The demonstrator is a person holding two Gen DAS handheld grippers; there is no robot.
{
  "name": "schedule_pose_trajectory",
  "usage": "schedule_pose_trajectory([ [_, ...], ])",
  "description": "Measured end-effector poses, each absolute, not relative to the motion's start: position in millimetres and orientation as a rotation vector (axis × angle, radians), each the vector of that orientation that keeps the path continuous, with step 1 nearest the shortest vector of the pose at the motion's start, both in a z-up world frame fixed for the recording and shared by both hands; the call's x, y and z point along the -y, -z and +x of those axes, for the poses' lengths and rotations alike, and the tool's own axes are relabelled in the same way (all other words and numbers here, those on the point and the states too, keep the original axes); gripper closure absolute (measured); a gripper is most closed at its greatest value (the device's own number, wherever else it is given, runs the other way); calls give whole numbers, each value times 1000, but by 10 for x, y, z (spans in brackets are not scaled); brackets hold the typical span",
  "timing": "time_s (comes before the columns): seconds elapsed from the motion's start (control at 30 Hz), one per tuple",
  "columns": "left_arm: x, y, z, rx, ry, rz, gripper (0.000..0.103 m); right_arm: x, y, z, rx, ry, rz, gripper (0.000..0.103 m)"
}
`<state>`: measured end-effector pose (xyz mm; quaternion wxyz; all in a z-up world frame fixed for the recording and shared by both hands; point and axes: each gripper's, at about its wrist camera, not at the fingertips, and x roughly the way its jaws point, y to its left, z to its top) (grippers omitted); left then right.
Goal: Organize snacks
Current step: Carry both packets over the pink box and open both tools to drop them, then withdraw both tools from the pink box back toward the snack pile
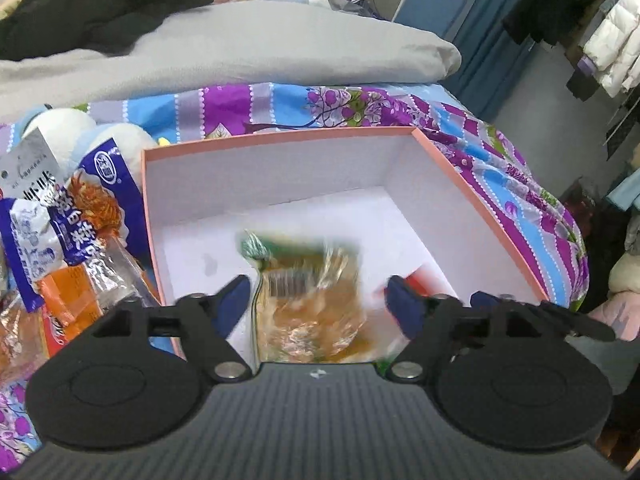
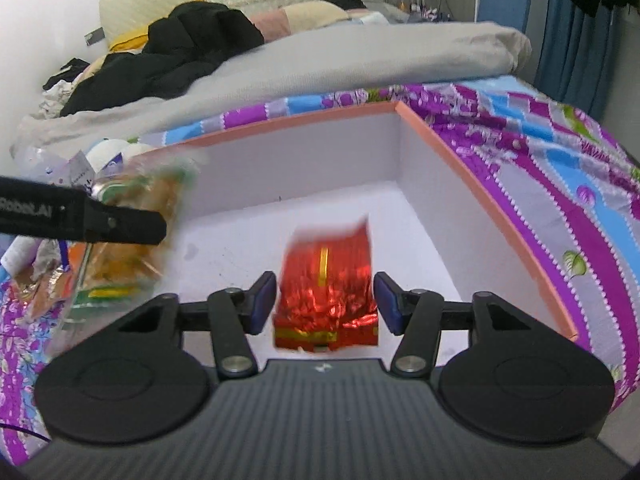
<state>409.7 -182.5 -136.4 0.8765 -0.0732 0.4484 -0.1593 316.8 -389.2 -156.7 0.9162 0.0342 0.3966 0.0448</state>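
Note:
A pink-rimmed white box (image 1: 276,138) (image 2: 440,136) stands open on the flowered bedsheet. My left gripper (image 1: 318,298) is open over the box; a clear green-and-orange snack bag (image 1: 308,292), blurred, lies loose between its spread fingers. The same bag shows in the right wrist view (image 2: 132,240), beside the left gripper's finger (image 2: 120,224). My right gripper (image 2: 325,300) is open over the box; a red foil packet (image 2: 326,292), blurred, sits loose between its fingers. A bit of red packet (image 1: 426,280) shows at the box's right side.
A pile of snack bags (image 1: 68,224) lies on the sheet left of the box, with a white plush toy (image 1: 60,128) behind. A grey duvet (image 1: 240,44) and black clothes (image 2: 168,52) cover the bed beyond. The bed edge drops off on the right.

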Motion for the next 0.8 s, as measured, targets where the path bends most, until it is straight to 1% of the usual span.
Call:
schedule_pose_trajectory([
  [0.07,1826,1344,4080,-926,335,-144,22,3898,1595,3166,-823,-94,78,34],
  [0.33,1717,998,3725,-853,340,-128,22,3869,1413,2945,-778,-99,87,34],
  [0.57,1546,593,3102,-774,343,-127,22,3748,1071,2496,-709,-115,99,34],
  [0.8,1340,306,2401,-699,336,-141,22,3609,784,1983,-642,-138,102,34],
])
